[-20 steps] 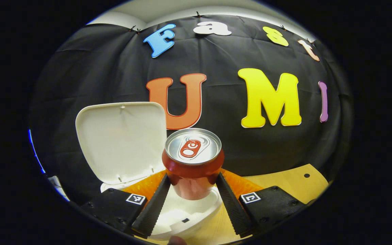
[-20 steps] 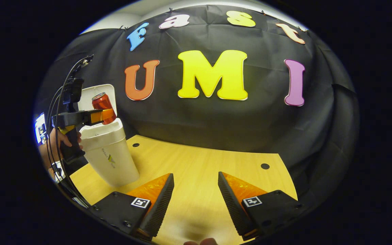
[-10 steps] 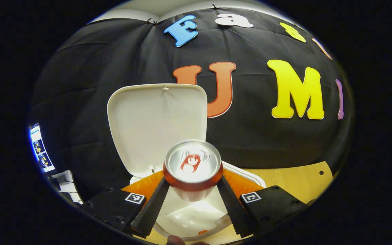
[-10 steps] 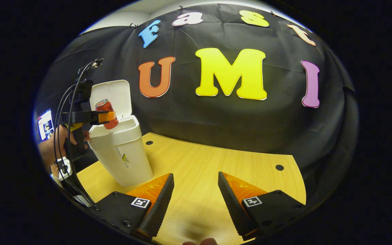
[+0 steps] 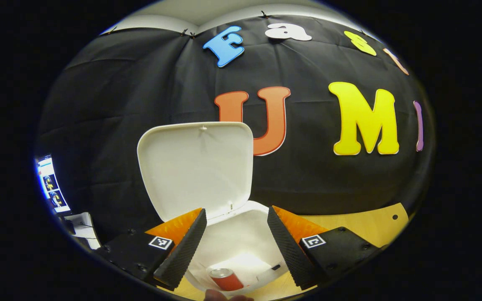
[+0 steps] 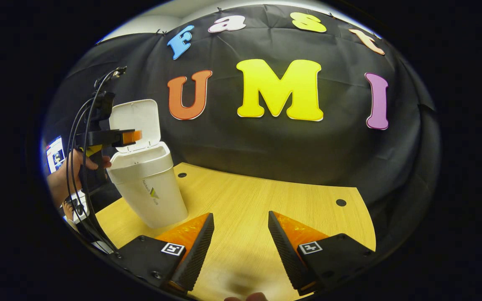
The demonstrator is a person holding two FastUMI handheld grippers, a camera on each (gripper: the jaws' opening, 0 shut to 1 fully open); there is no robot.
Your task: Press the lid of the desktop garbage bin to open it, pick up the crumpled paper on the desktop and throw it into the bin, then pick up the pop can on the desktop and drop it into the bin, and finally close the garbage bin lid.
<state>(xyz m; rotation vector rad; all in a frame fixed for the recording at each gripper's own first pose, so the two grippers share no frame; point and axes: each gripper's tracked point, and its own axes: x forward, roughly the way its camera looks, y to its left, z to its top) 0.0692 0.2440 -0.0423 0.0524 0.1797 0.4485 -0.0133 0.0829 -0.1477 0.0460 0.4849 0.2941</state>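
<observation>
The white bin [image 6: 149, 188] stands at the table's left with its lid [image 5: 197, 167] swung up and open. In the left gripper view the red pop can [image 5: 224, 279] lies down inside the bin [image 5: 241, 238], beside a pale crumpled paper [image 5: 247, 264]. My left gripper [image 5: 234, 242] hangs open just above the bin's mouth, nothing between its fingers; in the right gripper view the left gripper [image 6: 126, 137] sits over the bin with a hand [image 6: 63, 177] on its handle. My right gripper [image 6: 241, 246] is open above bare table, well to the right of the bin.
The wooden table [image 6: 266, 205] stretches right of the bin, with small round holes [image 6: 341, 202] near its far edge. A lit screen [image 5: 50, 186] and cables [image 6: 78, 167] sit at the far left, beyond the table.
My left gripper opened and let go of the pop can, which fell from between the fingers into the bin. The right gripper barely moved.
</observation>
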